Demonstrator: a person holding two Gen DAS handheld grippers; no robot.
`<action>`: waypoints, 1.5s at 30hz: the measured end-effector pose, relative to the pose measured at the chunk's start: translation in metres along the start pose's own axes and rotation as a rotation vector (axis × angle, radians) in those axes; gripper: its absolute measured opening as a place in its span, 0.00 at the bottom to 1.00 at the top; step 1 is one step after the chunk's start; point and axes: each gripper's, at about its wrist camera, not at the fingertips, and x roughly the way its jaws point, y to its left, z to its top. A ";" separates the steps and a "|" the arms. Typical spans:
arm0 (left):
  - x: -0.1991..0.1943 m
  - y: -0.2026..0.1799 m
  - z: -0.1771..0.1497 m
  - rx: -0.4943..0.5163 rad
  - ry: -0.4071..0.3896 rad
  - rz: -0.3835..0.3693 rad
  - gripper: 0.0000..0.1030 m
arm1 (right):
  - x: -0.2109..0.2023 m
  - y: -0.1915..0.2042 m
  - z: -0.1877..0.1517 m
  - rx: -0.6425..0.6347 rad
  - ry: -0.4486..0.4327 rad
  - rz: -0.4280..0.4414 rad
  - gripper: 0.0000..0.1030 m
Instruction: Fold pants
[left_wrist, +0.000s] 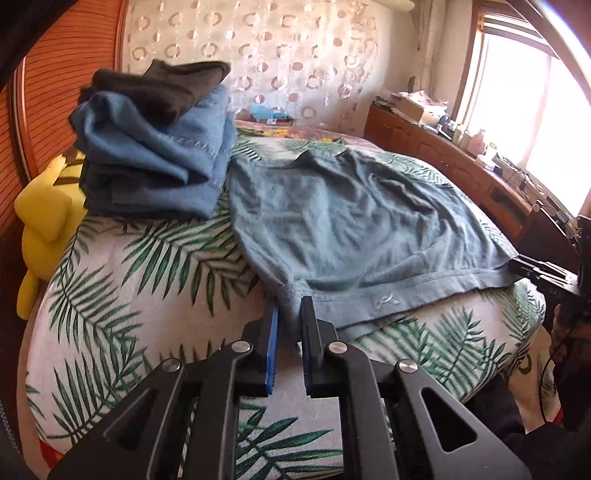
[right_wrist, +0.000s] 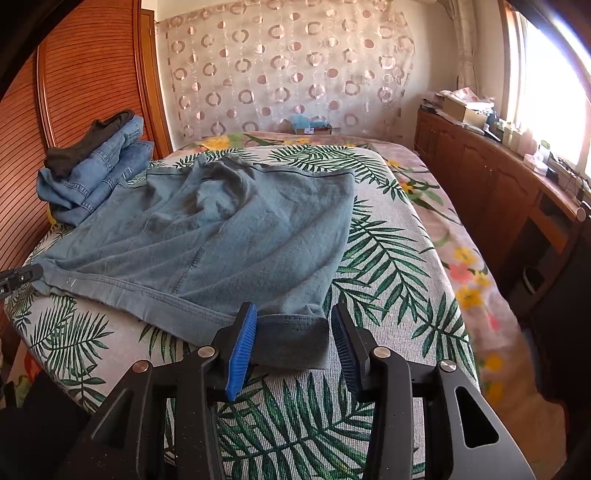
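Bed (right_wrist: 388, 258) under a palm-leaf print cover. At its far left corner, a stack of folded clothes (left_wrist: 155, 147): blue denim with a dark garment on top, right against the pants' far edge. A yellow plush toy (left_wrist: 48, 221) is wedged beside the stack by the ribbed wooden headboard (right_wrist: 92, 74). A long wooden cabinet (right_wrist: 498, 177) runs under the bright window, its top cluttered (boxes, bottles).

Pants (right_wrist: 221, 240), grey-blue soft knit, lie spread and wrinkled across the bed, waistband nearest, hems rolled.

Left gripper (left_wrist: 290, 325): fingers pinched narrow on the waistband's left corner, fabric bunched between the blue ribbed pads.

Right gripper (right_wrist: 293, 332): fingers partly open, straddling the folded right corner of the pants; the cloth sits between the pads, whether they press on it I cannot tell.
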 end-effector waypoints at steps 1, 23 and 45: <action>0.000 -0.002 0.003 0.007 -0.004 -0.005 0.12 | 0.000 0.000 0.000 0.002 0.001 0.001 0.42; 0.019 -0.124 0.072 0.268 -0.042 -0.206 0.12 | -0.002 -0.014 -0.008 0.046 -0.013 0.004 0.43; 0.025 -0.184 0.078 0.361 -0.007 -0.234 0.17 | -0.008 -0.023 -0.009 0.074 -0.027 0.002 0.43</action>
